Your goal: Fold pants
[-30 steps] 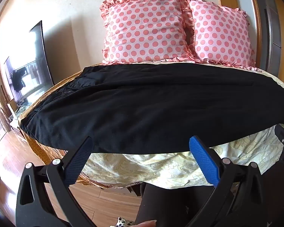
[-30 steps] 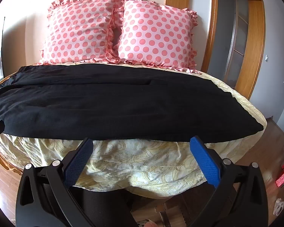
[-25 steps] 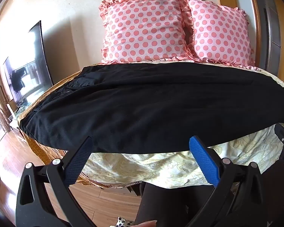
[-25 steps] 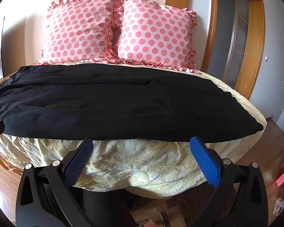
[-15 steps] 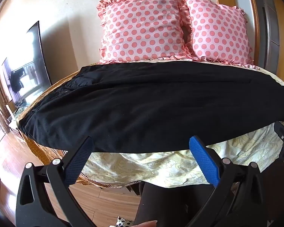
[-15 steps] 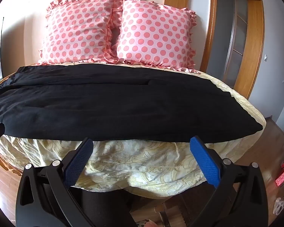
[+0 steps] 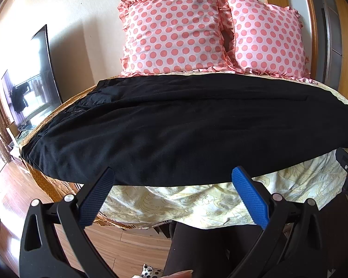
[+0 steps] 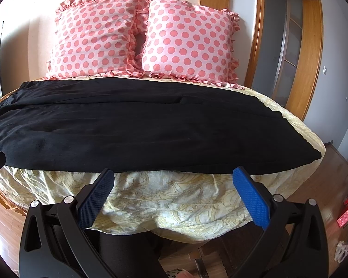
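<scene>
Black pants (image 7: 185, 125) lie spread flat across the bed, waistband at the left, leg ends at the right (image 8: 301, 148). They also fill the right wrist view (image 8: 139, 129). My left gripper (image 7: 172, 179) is open and empty, just short of the pants' near edge toward the waist side. My right gripper (image 8: 174, 178) is open and empty, just short of the near edge toward the leg ends. Neither touches the cloth.
The bed has a pale yellow patterned sheet (image 8: 174, 199) hanging over its front edge. Two pink polka-dot pillows (image 7: 176, 32) (image 8: 190, 41) stand against the wall behind the pants. A television (image 7: 34, 81) stands at left, a wooden door frame (image 8: 313, 58) at right. Wooden floor below.
Both grippers have crept slightly forward and up toward the pants' near edge. The pants have not moved and both jaws stay open.
</scene>
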Tool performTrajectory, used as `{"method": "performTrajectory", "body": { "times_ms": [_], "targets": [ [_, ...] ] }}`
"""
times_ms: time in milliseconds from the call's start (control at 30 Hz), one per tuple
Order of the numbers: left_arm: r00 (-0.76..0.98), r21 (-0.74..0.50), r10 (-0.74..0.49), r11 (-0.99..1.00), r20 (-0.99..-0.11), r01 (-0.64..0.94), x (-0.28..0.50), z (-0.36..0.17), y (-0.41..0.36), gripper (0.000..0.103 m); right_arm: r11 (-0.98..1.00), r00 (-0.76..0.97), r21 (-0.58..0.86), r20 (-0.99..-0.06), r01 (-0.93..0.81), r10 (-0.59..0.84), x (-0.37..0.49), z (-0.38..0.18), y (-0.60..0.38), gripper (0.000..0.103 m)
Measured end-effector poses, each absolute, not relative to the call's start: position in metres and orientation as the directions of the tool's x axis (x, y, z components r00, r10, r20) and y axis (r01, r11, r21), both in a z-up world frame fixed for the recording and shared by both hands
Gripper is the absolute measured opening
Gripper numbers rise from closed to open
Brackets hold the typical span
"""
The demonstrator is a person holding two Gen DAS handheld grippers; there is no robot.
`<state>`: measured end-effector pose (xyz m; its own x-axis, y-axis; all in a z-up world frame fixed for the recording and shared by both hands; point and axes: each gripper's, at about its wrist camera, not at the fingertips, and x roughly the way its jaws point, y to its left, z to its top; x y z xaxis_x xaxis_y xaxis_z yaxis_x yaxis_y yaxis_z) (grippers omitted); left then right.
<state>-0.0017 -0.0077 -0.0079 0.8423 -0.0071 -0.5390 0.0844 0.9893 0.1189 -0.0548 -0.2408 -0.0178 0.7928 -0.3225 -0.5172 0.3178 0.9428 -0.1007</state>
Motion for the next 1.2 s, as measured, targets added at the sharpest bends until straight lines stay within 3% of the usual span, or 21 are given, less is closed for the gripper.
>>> {"method": "performTrajectory", "body": {
  "times_ms": [1200],
  "targets": [
    [0.839,0.115,-0.01,0.99,-0.545,0.086,-0.0007,-0.0076,-0.0072,0.101,0.942,0.791,-0.099,-0.52,0.32,-0.323,-0.0552,-0.0191,-0.2424,0.102]
  ]
}}
